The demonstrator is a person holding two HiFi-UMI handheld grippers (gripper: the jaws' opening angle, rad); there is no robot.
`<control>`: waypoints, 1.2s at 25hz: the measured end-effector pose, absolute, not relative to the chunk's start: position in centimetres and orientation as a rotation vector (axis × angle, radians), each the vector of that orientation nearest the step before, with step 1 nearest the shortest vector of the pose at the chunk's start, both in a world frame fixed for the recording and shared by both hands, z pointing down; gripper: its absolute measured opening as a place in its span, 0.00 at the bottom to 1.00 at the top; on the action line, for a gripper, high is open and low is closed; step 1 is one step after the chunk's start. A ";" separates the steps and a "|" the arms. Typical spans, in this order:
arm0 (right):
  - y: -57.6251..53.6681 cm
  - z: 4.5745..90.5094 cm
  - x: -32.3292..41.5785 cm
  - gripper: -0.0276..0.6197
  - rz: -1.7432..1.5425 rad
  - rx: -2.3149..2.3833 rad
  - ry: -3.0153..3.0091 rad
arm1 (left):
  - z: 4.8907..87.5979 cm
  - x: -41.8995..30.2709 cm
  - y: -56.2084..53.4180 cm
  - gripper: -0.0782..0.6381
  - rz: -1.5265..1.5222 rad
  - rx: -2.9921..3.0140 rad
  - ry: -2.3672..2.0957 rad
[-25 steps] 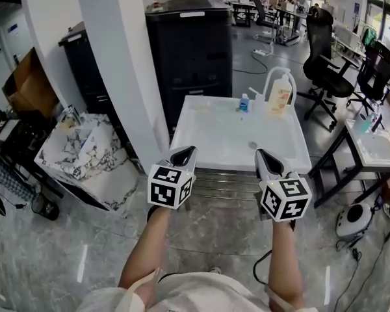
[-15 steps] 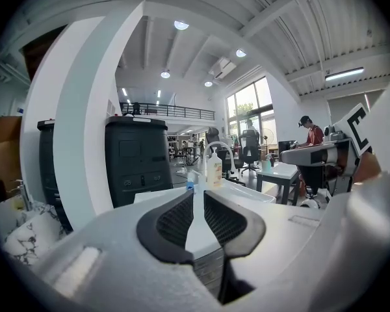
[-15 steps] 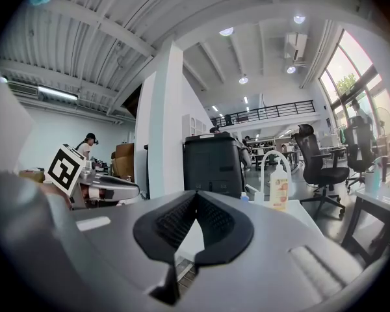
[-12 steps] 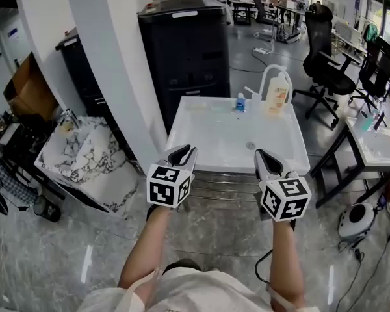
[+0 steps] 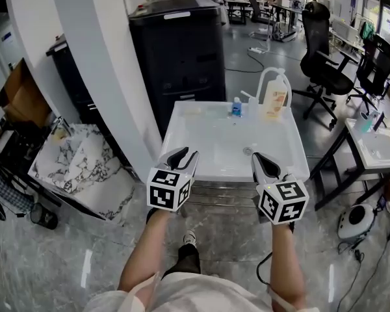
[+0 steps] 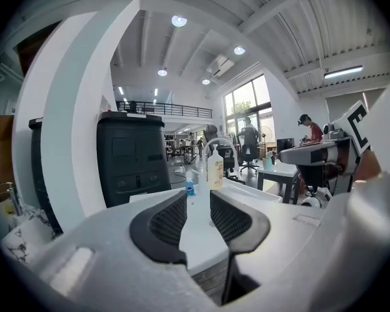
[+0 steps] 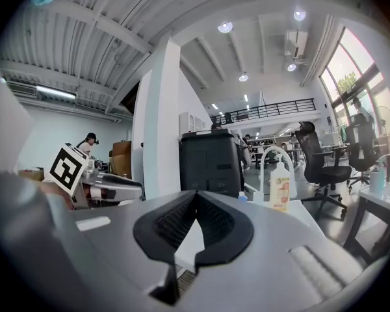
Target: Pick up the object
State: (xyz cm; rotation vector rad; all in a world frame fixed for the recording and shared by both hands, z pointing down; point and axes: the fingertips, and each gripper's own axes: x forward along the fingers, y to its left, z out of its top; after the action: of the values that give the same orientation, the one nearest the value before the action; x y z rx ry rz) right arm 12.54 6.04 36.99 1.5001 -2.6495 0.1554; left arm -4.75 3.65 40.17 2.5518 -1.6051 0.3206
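Jaws on my left gripper [image 5: 182, 156] have just been opening and stand parted on nothing; the right gripper [image 5: 260, 160] is pinched tight, empty. Both hover at the near rim of the white sink [image 5: 208, 142]. At its far edge, upper centre of the head view, stand an upright pump bottle [image 5: 276, 97], likely the object and nearer my right, and a small blue bottle [image 5: 236, 107].

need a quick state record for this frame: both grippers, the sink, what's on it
left gripper: open, jaws have just been opening, nothing between them
right gripper: shut, empty
position: both in front of the sink's near edge, on no object
sink: white basin on a stand
back rim: small blue bottle, pump bottle with orange label, arched white faucet
task: nothing picked up yet
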 end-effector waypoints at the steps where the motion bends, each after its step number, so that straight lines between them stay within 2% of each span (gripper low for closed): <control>1: 5.4 37.1 12.5 0.04 0.155 1.502 -2.646 | 40.2 -4.7 3.0 0.28 0.320 2.557 -1.599; 12: -2.9 38.0 11.2 0.04 0.155 1.546 -2.592 | 41.9 -5.7 -6.0 0.31 0.338 2.589 -1.533; 30: -15.8 36.3 6.6 0.04 0.158 1.652 -2.499 | 41.7 -11.2 -20.2 0.35 0.305 2.615 -1.423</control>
State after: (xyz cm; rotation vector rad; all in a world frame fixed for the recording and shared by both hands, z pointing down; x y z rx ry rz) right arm 6.58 -15.82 36.29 1.6524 -2.4989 0.1578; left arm -11.22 -20.19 41.73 2.6155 -1.4226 0.3049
